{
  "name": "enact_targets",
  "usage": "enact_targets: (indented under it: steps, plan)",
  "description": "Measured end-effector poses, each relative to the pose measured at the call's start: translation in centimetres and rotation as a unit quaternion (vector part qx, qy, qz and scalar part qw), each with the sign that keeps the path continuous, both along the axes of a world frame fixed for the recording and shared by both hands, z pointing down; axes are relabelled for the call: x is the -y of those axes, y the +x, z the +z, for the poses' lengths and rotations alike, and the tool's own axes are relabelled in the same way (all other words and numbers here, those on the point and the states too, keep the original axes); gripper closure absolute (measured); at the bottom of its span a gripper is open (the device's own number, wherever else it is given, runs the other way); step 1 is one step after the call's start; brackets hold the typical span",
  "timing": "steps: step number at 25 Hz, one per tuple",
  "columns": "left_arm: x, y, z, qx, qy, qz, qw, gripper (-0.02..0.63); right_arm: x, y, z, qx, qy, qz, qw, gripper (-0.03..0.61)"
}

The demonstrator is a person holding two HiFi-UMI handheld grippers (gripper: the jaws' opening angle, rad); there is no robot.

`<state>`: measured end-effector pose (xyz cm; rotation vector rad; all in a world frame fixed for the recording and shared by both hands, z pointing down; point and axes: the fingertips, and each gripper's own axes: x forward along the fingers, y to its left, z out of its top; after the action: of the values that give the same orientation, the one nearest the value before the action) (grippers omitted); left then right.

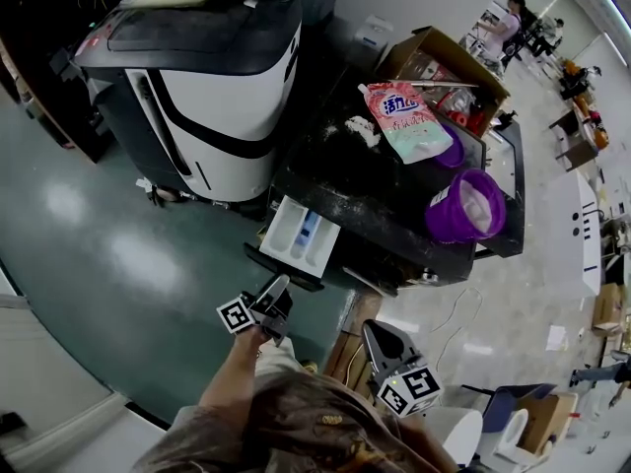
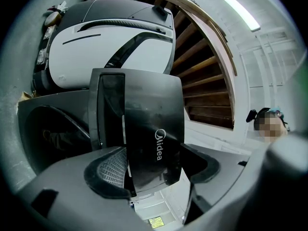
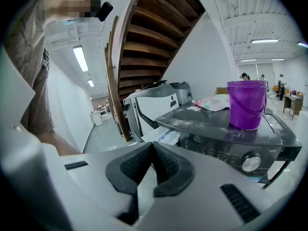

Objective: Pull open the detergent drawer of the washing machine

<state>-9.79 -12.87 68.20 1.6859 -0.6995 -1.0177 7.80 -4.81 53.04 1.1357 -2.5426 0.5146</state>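
Observation:
The dark washing machine (image 1: 380,190) has its detergent drawer (image 1: 297,233) pulled out, its white compartments showing. My left gripper (image 1: 282,285) is at the drawer's front end. In the left gripper view the black drawer front (image 2: 144,129) stands between the wide jaws of that gripper (image 2: 154,165). It overlaps the left pad (image 2: 111,170), and a gap shows before the right pad (image 2: 204,165). My right gripper (image 1: 375,331) hangs back, below the machine's front. Its pads meet with nothing between them (image 3: 153,148). From there the drawer (image 3: 163,135) shows at the machine's left.
A purple bucket (image 1: 465,208) and a pink detergent bag (image 1: 406,118) sit on the washer's powder-dusted top. A white and black machine (image 1: 212,87) stands to the left, a cardboard box (image 1: 434,52) behind. Wooden stairs (image 3: 149,37) rise nearby. People are at far desks.

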Motion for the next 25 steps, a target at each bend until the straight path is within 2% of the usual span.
enact_targets:
  steps: [12, 20, 25]
  plan:
    - [-0.3, 0.1, 0.5, 0.003, -0.008, 0.001, 1.0, 0.265, 0.0, 0.3, 0.2, 0.004, -0.003, -0.005, 1.0, 0.575]
    - [-1.3, 0.1, 1.2, 0.019, -0.023, 0.005, 0.9995, 0.268, 0.2, 0.5, 0.6, 0.011, -0.004, -0.003, 1.0, 0.575]
    - [-2.0, -0.6, 0.7, 0.035, -0.034, 0.012, 0.9987, 0.267, 0.8, 0.6, 0.5, 0.031, -0.003, 0.005, 0.999, 0.575]
